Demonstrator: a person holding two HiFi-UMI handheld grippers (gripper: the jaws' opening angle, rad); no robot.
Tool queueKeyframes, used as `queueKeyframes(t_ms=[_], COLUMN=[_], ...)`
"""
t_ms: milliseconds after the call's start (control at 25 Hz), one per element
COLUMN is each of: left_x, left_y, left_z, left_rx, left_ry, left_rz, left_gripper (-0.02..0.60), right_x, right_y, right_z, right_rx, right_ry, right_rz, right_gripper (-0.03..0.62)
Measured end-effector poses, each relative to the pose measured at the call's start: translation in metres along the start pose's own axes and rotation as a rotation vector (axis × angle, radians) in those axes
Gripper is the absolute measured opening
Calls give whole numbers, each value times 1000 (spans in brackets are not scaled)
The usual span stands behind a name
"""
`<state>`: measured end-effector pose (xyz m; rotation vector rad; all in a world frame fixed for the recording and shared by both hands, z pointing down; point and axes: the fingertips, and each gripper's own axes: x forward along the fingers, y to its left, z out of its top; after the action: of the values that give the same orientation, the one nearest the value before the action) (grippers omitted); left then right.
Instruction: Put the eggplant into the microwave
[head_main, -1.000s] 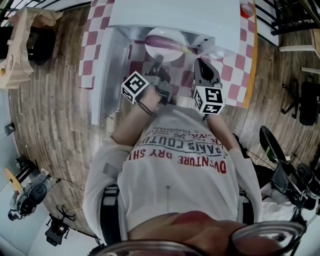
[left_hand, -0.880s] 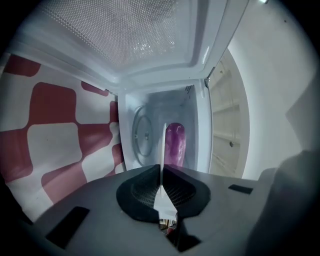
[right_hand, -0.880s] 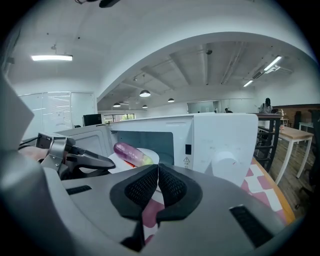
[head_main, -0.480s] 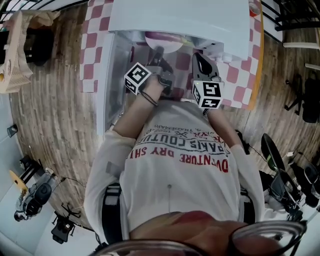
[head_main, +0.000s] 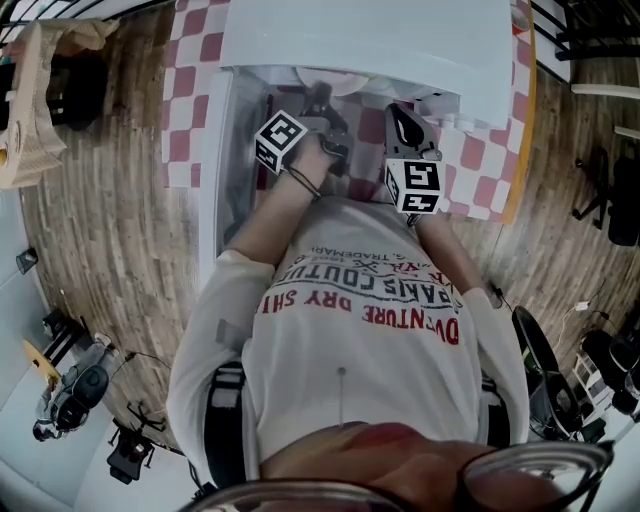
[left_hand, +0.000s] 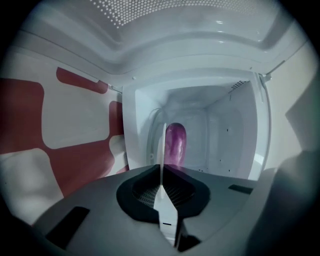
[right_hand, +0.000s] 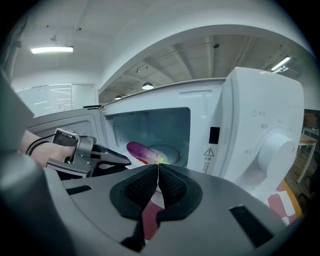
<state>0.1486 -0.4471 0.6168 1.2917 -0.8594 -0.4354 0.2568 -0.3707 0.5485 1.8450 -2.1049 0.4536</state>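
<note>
Eggplant: the purple eggplant (right_hand: 141, 151) lies on a white plate (left_hand: 162, 145). Both are inside the open microwave (right_hand: 260, 125).

Plate: the left gripper view sees it from its thin edge, so it looks like a white line. The eggplant rests right against it.

Left gripper: the left gripper (left_hand: 162, 172) has its jaws pinched shut on the rim of the plate. It is turned on its side (that is why the eggplant looks like it stands up in the left gripper view). Its tip reaches into the mouth of the microwave.

Right gripper: the right gripper (right_hand: 158, 171) has its jaws pressed together with nothing in them. It hangs in front of the microwave, just beside the left gripper, and points at the opening.

Door: the door (head_main: 213, 150) is swung open on the left side.

Cloth: a cloth (head_main: 185, 90) with red and white squares lies under the microwave.

Floor: a wood floor (head_main: 110, 230) is all around the table.
</note>
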Motion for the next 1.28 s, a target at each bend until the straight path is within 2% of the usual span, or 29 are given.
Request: queueKeyframes(t_ms=[200, 440, 600, 800, 840, 920, 1040, 1280], left_x=[11, 19, 19, 17, 17, 19, 21, 22], left_y=[2, 9, 7, 3, -1, -12, -22, -25], left_z=[7, 9, 12, 18, 19, 19, 14, 8], left_rx=[-5, 13, 64, 198, 218, 240, 265, 358], left_ry=[5, 28, 41, 37, 36, 40, 59, 94], left_rz=[3, 68, 109, 184, 177, 144, 120, 135], left_gripper=[37, 37, 37, 45, 72, 182, 271, 340], right_x=[10, 16, 18, 19, 18, 17, 16, 11], right_y=[4, 6, 11, 16, 16, 15, 14, 12], right_z=[-3, -10, -12, -14, -14, -14, -15, -21], right_rx=[3, 11, 11, 10, 10, 10, 13, 19], right_ry=[16, 33, 41, 48, 49, 52, 54, 59], right_rz=[7, 7, 13, 22, 21, 18, 10, 4], right_gripper=[26, 26, 26, 26, 26, 26, 26, 26])
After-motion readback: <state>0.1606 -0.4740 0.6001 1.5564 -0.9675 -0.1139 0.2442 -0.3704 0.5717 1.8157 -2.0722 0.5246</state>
